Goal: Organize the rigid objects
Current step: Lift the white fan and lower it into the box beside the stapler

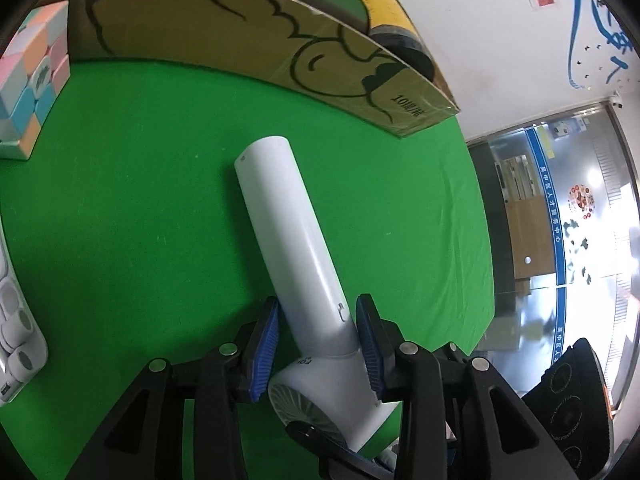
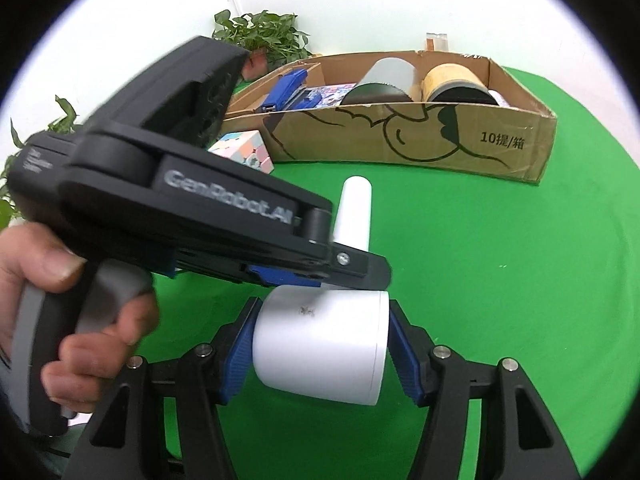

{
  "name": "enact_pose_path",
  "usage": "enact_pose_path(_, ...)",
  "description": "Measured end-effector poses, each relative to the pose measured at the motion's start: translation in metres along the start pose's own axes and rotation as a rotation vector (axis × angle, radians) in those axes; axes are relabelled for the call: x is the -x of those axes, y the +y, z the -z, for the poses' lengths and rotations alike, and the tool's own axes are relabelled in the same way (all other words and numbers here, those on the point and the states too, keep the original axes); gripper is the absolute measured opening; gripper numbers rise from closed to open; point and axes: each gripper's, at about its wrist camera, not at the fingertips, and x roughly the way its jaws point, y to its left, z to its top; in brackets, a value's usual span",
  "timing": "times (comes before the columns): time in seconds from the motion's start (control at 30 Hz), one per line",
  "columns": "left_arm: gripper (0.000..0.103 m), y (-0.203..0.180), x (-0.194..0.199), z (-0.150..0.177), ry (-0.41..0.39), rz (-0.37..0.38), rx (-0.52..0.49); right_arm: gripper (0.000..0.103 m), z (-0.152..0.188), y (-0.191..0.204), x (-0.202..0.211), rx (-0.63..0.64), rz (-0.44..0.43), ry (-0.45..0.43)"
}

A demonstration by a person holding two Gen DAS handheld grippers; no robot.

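A white hair dryer lies on the green cloth. Its long handle points toward the cardboard box. My left gripper is shut on the hair dryer's handle just above the head, with a blue pad against each side. In the right wrist view the dryer's barrel sits between the blue pads of my right gripper, which is shut on it. The left gripper's black body reaches across from the left, held by a hand, and hides the joint between handle and barrel.
A low cardboard box at the back holds a grey cylinder, a yellow can and a blue stapler. A pastel puzzle cube stands to its left. A white button device lies at the left edge; plants behind.
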Motion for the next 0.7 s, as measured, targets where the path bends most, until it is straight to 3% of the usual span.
enact_pose_path(0.17,0.034,-0.003,0.005,0.002,-0.018,-0.013,-0.021,0.06,-0.006,-0.002,-0.004,-0.011,-0.004,0.002)
enact_pose_path(0.33,0.033,-0.016,0.031,0.007,-0.084,-0.036,-0.075,0.06,-0.012,0.005,0.001,0.023,0.001,-0.039)
enact_pose_path(0.7,0.032,-0.041,0.125,-0.028,-0.273,-0.074,-0.172,0.06,-0.085,0.027,0.01,0.129,-0.005,-0.191)
